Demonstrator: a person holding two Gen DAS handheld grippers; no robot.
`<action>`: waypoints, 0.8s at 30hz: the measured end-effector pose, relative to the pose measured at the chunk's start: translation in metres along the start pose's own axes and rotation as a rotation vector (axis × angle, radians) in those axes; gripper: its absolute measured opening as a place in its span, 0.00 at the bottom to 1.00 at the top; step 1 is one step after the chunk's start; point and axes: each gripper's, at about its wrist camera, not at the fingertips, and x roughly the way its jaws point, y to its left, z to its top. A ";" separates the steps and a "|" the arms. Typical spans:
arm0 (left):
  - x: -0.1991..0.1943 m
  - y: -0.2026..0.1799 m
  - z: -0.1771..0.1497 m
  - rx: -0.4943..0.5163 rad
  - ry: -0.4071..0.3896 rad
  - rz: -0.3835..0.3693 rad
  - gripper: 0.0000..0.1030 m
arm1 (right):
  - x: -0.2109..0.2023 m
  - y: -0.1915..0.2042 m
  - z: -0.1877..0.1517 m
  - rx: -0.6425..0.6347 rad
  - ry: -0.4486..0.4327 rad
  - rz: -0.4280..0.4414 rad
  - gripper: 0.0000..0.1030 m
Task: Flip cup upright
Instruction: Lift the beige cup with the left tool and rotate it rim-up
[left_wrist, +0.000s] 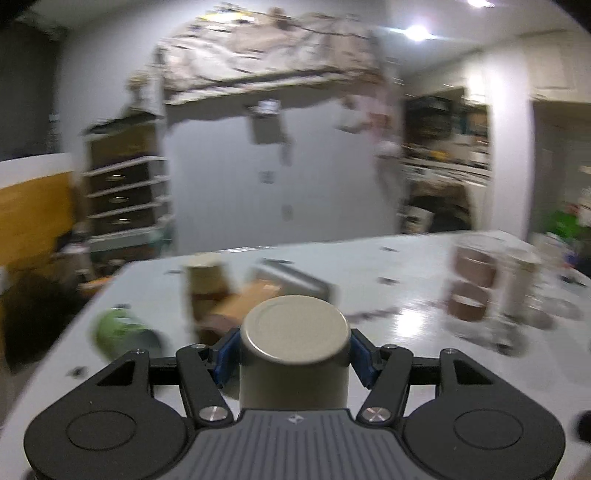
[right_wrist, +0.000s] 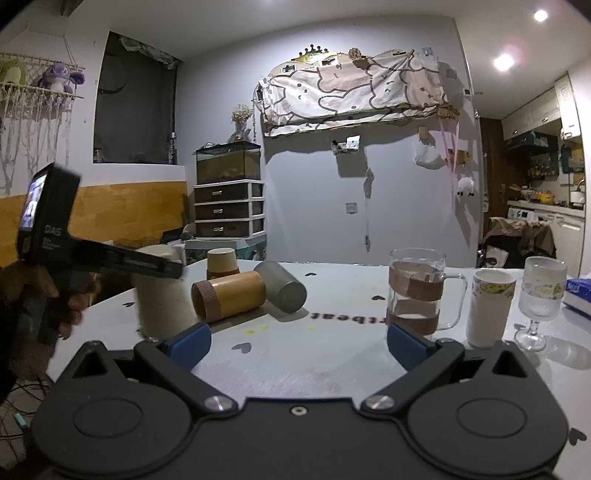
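Between the blue pads of the left gripper (left_wrist: 294, 352) sits a beige matte cylindrical cup (left_wrist: 294, 354) — clamped on both sides, closed base facing the camera, lifted above the white table (left_wrist: 388, 266). Seen from the right wrist, the same cup (right_wrist: 162, 295) hangs blurred under the left gripper (right_wrist: 168, 275). Right gripper (right_wrist: 297, 341): jaws spread wide, nothing between them. Ahead of it on the table lie a bamboo-coloured cylindrical cup (right_wrist: 229, 295) and a grey metal cup (right_wrist: 282, 286) — both on their sides, touching.
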 end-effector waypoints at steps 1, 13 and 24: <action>0.003 -0.008 0.000 0.009 0.008 -0.026 0.60 | 0.000 -0.001 -0.001 0.003 0.005 0.014 0.93; 0.044 -0.078 -0.001 0.020 0.110 -0.310 0.60 | 0.037 -0.016 -0.027 0.121 0.203 0.297 0.30; 0.026 -0.069 -0.014 0.026 0.102 -0.371 0.60 | 0.070 -0.024 -0.047 0.204 0.233 0.195 0.23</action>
